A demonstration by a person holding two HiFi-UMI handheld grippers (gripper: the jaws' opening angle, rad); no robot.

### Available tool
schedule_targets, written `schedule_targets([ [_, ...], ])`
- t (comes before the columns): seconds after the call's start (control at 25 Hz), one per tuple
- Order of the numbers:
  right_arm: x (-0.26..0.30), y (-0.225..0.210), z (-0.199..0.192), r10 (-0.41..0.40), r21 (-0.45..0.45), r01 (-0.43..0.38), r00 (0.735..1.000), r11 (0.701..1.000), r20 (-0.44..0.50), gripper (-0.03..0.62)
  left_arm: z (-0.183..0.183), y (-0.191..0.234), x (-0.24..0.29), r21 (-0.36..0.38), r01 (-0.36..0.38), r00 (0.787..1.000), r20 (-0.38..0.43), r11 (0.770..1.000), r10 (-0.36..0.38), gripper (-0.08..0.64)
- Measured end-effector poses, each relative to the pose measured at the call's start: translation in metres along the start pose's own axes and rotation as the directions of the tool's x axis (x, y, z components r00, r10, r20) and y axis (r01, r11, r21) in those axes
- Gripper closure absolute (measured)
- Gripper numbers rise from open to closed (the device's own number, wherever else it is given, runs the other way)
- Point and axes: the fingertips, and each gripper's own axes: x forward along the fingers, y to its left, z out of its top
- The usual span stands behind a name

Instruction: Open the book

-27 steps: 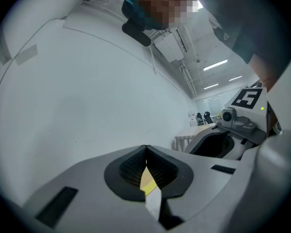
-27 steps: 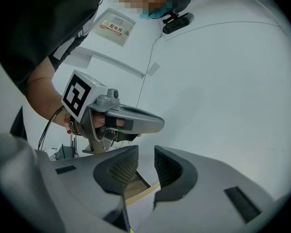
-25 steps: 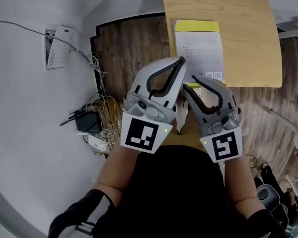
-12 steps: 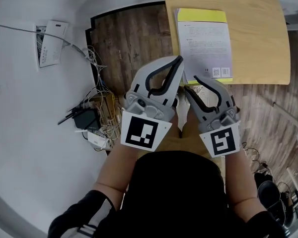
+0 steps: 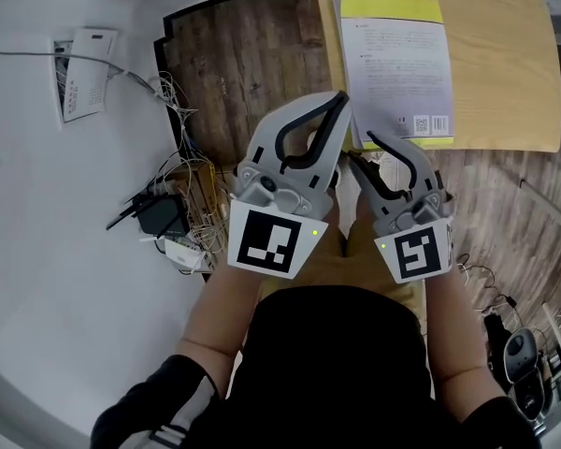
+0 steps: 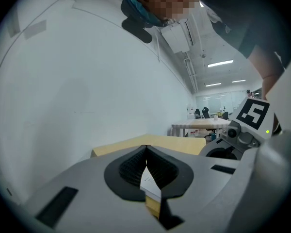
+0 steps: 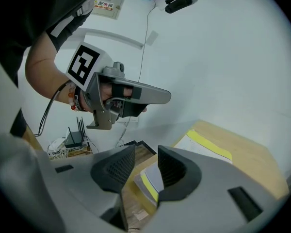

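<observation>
White wall and a strip of wooden floor [image 5: 234,73] fill the left, with a router [image 5: 154,215] among tangled cables [image 5: 192,181]. Next come the left tongs [image 5: 338,106], tips together on nothing, pointing toward the pale surface [image 5: 505,73]. Just beside them, the right tongs [image 5: 363,148] have just been opening and stand partly apart. Nothing sits between the pads. Beyond both, the book [image 5: 397,64] lies shut and flat near the surface's front edge, its near corner showing through the right tongs' gap. This looks like the approach, with no contact yet. Next, the right tongs likely need to reach the cover's near edge and pinch only that, while the left tongs steady the rest.
</observation>
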Motion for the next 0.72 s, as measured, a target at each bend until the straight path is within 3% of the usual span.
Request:
schedule_targets([
  [0.56,0.017,0.004,-0.041,-0.009,-0.007,0.008,0.993,1.0,-0.121,0.434,-0.02,-0.002,0.007,-0.036,0.007,1.0,-0.004,0.999,-0.007,0.549],
  [0.72,0.016,0.002,-0.039,-0.008,0.012,0.009,0.996,1.0,-0.086,0.469,-0.021,0.0,0.004,-0.044,0.001,1.0,0.003,0.999,-0.001,0.549],
])
